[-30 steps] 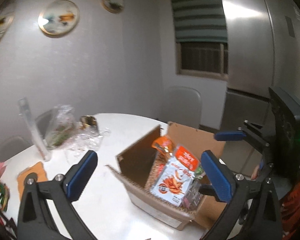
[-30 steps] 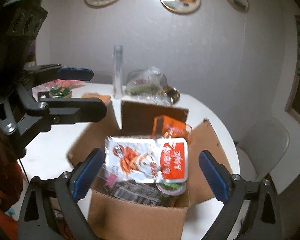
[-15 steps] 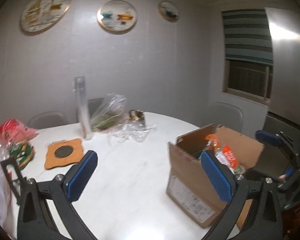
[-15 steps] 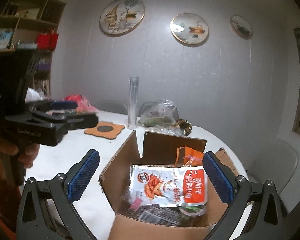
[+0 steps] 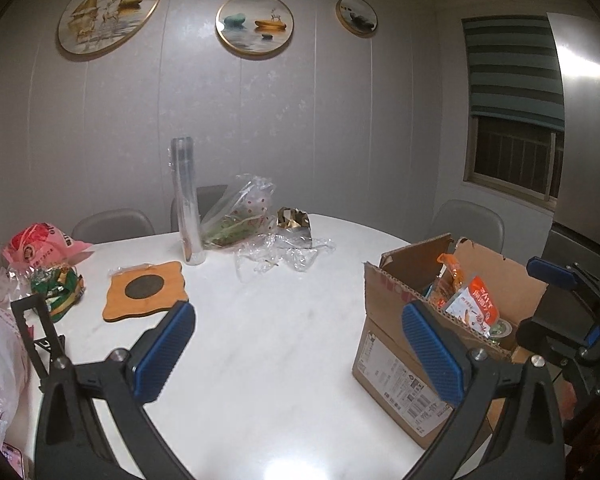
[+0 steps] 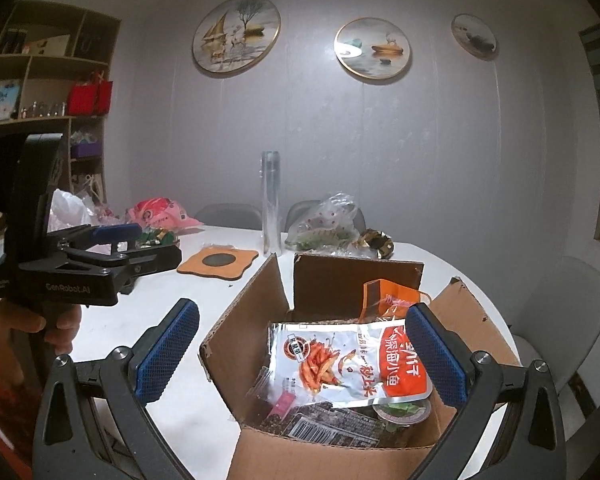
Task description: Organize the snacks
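Both grippers are spread wide and hold nothing. Left gripper (image 5: 296, 354) hangs over a bare stretch of the white table (image 5: 260, 344), aimed toward the far side where loose things lie, probably hunting for the next snack. Right gripper (image 6: 302, 354) hovers over the open cardboard box (image 6: 256, 320) at the table's near edge, its fingers straddling the box mouth without touching anything inside.

Inside the box, a silver and red snack packet (image 6: 348, 364) lies flat on top of darker packets, with an orange packet (image 6: 388, 300) standing behind it against the back wall. The flaps are folded outward, which keeps the mouth clear for dropping things in.

Farther off on the left side of the table sit a green snack bag (image 5: 56, 288) and a pink bag (image 5: 40, 244), well apart from the box; these look like what remains to be gathered. A wooden coaster (image 5: 146, 290), a tall clear tube (image 5: 186, 208) and crumpled clear plastic bags (image 5: 240, 220) stand near the middle and back, seemingly not part of the sorting.
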`<state>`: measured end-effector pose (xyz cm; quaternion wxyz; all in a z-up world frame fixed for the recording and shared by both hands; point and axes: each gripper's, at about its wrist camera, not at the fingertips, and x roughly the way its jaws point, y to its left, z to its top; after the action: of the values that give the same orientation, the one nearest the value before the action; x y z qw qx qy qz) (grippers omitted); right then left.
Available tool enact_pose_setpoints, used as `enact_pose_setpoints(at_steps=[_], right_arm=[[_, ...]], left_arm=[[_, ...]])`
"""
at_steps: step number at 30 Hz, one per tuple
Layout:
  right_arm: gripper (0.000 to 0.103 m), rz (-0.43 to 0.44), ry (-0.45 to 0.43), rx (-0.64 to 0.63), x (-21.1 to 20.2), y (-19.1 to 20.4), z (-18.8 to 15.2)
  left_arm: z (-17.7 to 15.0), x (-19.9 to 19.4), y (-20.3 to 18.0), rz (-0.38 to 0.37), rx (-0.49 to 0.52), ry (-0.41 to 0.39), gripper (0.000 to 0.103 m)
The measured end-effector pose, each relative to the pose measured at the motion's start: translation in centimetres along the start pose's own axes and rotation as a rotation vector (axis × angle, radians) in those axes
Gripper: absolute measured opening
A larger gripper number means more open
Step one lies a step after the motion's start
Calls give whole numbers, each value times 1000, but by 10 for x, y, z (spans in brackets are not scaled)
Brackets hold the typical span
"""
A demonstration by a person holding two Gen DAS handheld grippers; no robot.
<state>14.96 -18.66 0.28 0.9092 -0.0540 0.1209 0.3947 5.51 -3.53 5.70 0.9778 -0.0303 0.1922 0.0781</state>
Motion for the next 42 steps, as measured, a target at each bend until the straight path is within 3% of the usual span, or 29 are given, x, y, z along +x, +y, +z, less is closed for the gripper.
enact_pose_setpoints(at_steps=[42], right_arm=[[103,11,29,4,6,1,-4]], left_arm=[[2,2,-12,-69,10,4,102]])
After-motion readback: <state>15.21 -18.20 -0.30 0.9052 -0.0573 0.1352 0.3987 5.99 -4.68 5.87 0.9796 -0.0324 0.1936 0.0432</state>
